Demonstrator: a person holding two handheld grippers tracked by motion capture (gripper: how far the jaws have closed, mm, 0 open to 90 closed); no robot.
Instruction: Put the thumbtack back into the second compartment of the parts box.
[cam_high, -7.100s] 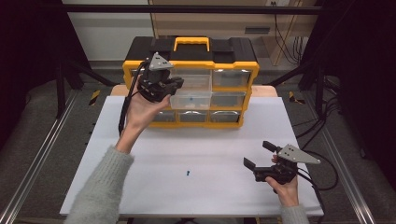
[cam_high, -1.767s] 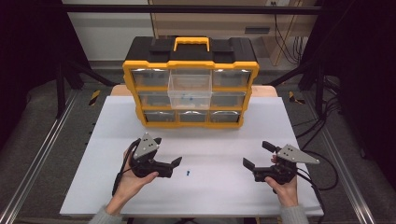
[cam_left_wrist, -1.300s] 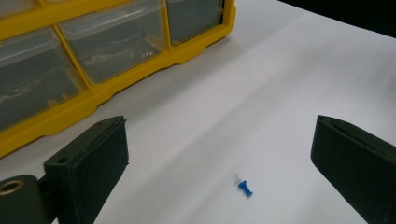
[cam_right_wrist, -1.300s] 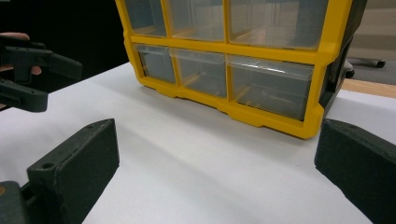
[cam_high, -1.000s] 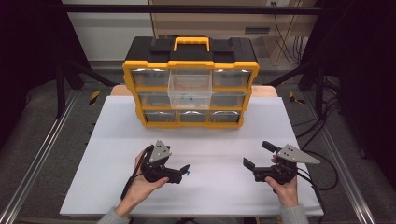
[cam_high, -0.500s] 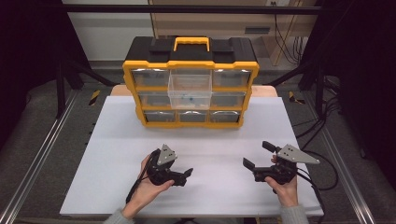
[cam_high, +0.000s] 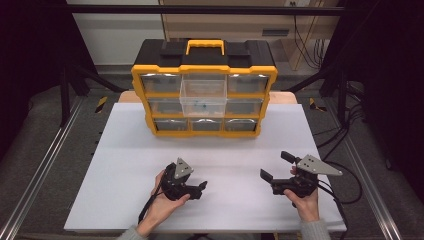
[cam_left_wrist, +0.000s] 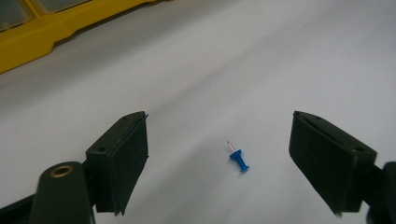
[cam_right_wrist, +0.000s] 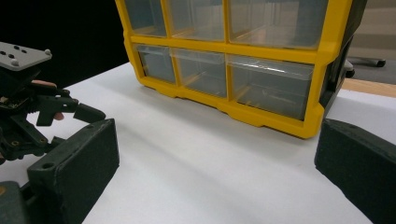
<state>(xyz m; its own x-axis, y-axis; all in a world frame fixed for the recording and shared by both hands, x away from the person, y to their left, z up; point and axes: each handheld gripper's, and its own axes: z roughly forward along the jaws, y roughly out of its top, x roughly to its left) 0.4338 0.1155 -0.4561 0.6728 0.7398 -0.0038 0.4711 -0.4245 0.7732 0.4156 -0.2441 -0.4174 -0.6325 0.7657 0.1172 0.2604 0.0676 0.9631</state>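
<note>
A small blue pushpin (cam_left_wrist: 239, 160) lies on its side on the white table top, between the jaws of my left gripper (cam_left_wrist: 219, 126). Those jaws have just been closing, but they still stand well apart and neither pad (cam_left_wrist: 130, 158) touches the pin. In the high view my left gripper (cam_high: 200, 188) hangs low over the front middle of the table and points right. At the front right my right gripper (cam_high: 275, 166) rests open with nothing between its jaws. It faces the yellow organiser (cam_right_wrist: 224, 56), and its own view also catches the left gripper (cam_right_wrist: 28, 107).
The yellow drawer organiser (cam_high: 204, 90), with a black top and handle, stands at the back middle of the white table (cam_high: 125, 150). Its middle clear drawer (cam_high: 203, 97) is pulled out, with something small and blue inside. Cables trail off the table's right edge.
My left hand has slid right and sunk over the spot where the pin lay, so the gripper now covers it in the high view. The right hand has not moved.
</note>
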